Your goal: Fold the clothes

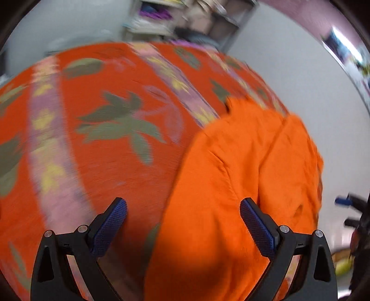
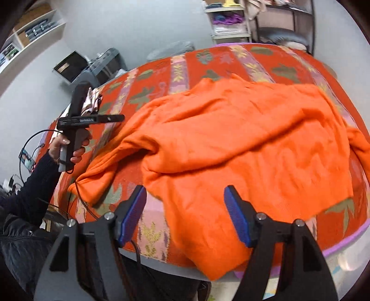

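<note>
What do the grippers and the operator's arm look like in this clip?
Both grippers, left and right, have black angular frames with silver screws and blue textured fingers. The left one has a black pistol grip with a thin black cable. The hand is bare, with a dark sleeve.

a lived-in room of a home, likely a bedroom or storage room. a red floral blanket (image 2: 286, 69) covers the table filling mid-frame; at the top right an open shelf unit (image 2: 231, 20) holds folded purple and white textiles, at the upper left white wall shelves (image 2: 30, 30) carry boxes, against plain grey walls.
</note>
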`<state>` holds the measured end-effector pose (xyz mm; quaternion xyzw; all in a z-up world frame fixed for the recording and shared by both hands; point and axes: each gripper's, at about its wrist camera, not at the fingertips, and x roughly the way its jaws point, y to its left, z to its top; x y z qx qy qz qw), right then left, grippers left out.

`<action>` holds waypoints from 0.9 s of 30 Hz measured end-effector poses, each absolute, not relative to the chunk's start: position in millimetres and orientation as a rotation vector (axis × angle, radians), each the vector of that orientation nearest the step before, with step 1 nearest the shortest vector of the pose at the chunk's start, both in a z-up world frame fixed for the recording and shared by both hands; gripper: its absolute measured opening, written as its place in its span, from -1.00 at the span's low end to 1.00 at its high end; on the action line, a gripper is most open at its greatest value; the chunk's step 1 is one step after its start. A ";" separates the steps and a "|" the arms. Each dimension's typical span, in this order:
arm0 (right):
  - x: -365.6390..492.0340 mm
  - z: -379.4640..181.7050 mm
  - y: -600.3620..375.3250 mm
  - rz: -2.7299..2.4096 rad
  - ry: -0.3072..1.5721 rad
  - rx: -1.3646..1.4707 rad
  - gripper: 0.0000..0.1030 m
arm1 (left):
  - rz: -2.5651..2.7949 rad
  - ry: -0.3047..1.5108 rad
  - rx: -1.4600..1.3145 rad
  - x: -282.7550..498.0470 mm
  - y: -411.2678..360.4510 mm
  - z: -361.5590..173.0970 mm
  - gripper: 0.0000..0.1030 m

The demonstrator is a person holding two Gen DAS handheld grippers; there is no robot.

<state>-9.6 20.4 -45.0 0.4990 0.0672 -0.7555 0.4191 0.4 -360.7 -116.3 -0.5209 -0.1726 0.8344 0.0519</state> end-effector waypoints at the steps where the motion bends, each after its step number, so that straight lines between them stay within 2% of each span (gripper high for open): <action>1: -12.2 -44.5 26.7 -1.911 0.156 1.257 0.35 | 2.510 -0.479 -1.615 -7.4 -353.3 -122.8 0.91; 7: -40.3 -42.9 38.6 -1.917 0.124 1.235 0.36 | 2.534 -0.274 -1.620 -22.9 -331.2 -132.2 0.92; 10: -75.1 -37.6 25.8 -1.888 0.163 1.222 0.38 | 2.496 -0.154 -1.606 -24.9 -317.0 -132.6 0.92; 12: -106.7 -37.2 11.0 -1.877 0.234 1.227 0.43 | 2.454 -0.166 -1.595 -27.8 -318.5 -131.3 0.88; 14: -139.0 -37.2 -4.8 -1.873 0.318 1.228 0.44 | 2.391 -0.275 -1.570 -26.7 -328.2 -128.9 0.36; 15: -156.4 -37.9 -14.0 -1.883 0.384 1.223 0.44 | 2.376 -0.306 -1.576 -28.1 -330.9 -130.0 -0.09; 16: -175.1 -38.9 -23.3 -1.893 0.445 1.217 0.44 | 2.361 -0.336 -1.581 -29.4 -333.7 -131.0 -0.45; 18: -211.3 -44.7 -44.6 -1.896 0.541 1.215 0.44 | 2.330 -0.397 -1.592 -32.2 -339.2 -133.1 -0.63; 23: -267.4 -80.1 -106.6 -1.754 0.827 1.228 0.40 | 2.249 -0.548 -1.614 -39.0 -352.9 -138.3 -0.64; 27: -286.0 -116.9 -136.9 -1.591 0.988 1.303 0.36 | 2.203 -0.575 -1.661 -46.7 -356.5 -139.2 -0.64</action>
